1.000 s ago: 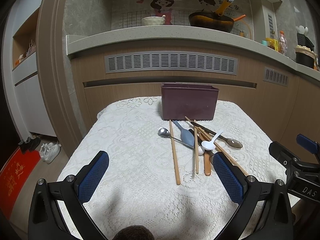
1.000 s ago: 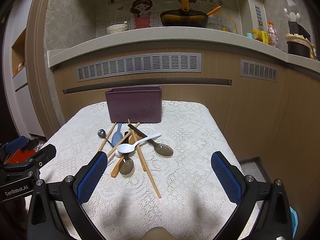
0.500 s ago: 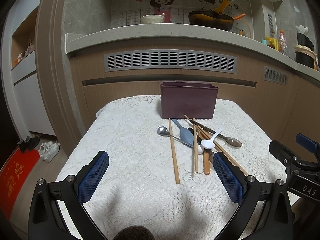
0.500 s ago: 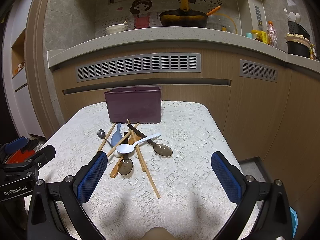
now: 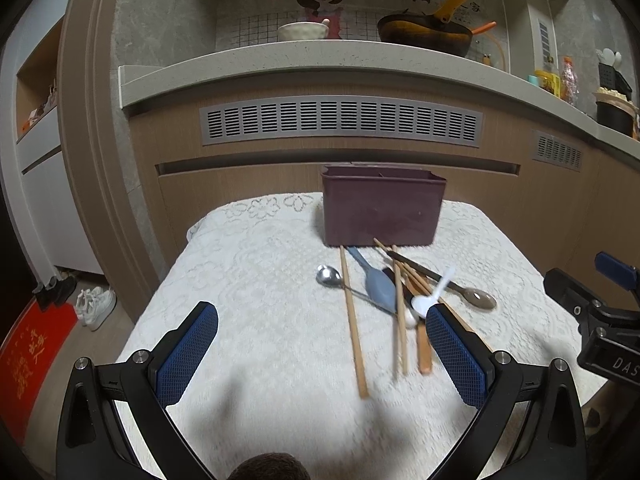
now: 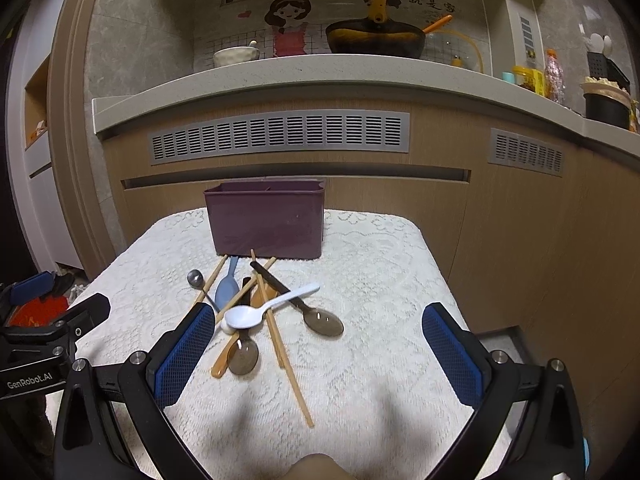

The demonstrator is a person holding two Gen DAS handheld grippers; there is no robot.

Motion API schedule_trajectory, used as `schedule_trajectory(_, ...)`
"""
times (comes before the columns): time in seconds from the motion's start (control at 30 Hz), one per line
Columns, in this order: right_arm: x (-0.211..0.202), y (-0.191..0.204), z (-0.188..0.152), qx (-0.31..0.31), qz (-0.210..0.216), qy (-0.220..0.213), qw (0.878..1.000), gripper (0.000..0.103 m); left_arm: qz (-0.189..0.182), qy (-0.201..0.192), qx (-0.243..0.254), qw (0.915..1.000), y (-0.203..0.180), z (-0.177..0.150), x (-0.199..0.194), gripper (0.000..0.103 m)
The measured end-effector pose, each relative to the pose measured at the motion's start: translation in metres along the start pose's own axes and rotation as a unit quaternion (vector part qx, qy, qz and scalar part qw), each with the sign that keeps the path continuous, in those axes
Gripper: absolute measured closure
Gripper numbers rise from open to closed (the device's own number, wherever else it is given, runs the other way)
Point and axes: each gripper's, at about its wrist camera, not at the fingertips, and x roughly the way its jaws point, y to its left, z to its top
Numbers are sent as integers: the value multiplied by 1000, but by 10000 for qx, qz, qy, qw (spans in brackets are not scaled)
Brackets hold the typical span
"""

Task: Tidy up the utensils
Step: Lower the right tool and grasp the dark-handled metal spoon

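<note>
Jaws of left gripper and right gripper released, empty; white spoon topmost, judged light, slippery; grasp mid-handle.

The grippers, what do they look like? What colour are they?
Each gripper, left gripper and right gripper, is a black frame with silver screws and two long fingers padded in bumpy blue. White lettering marks the sides: "GenRobot.AI" on the left one, seen from the right wrist.
</note>
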Motion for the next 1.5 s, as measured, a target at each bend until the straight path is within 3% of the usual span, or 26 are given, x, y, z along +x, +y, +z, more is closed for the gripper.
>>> schedule_trajectory(0.17,29,3,16,-216,20,114,9997,0,1,43,-68,10000,13,18,27,0)
schedule_trajectory(0.47,93,18,30,-499,427,774,9948,1,-71,457,-91,9989,34,34,72,0)
schedule_trajectory(0.5,102,22,31,-580,512,848,9934,4,-53,513,-73,9986,36,33,76,0)
schedule_trajectory(0.57,121,30,32,-760,672,1065,9891,30,-24,627,-43,9980,40,32,84,0)
schedule_trajectory(0.67,152,40,31,-998,907,1495,9795,56,169,625,73,9979,44,29,94,0)
schedule_trajectory(0.87,193,46,31,-1225,1299,2002,9633,72,-19,728,-59,9973,56,27,106,0)
schedule_trajectory(1.0,211,45,30,-1417,1311,2179,9567,72,-166,828,-109,9964,57,28,112,0)
schedule_trajectory(1.13,228,43,27,-1226,1526,2494,9484,73,-331,863,-90,9957,50,31,118,0)
schedule_trajectory(1.23,236,46,26,-1177,1605,2503,9475,75,-405,918,69,9949,39,31,123,0)
schedule_trajectory(1.27,238,48,27,-1143,1650,2510,9469,83,-441,940,135,9945,35,32,124,0)
schedule_trajectory(1.33,238,50,28,-1111,1719,2531,9456,91,-479,956,227,9940,29,32,125,0)
schedule_trajectory(1.5,220,41,36,-938,1754,2317,9522,92,-680,1190,161,9904,22,32,137,0)
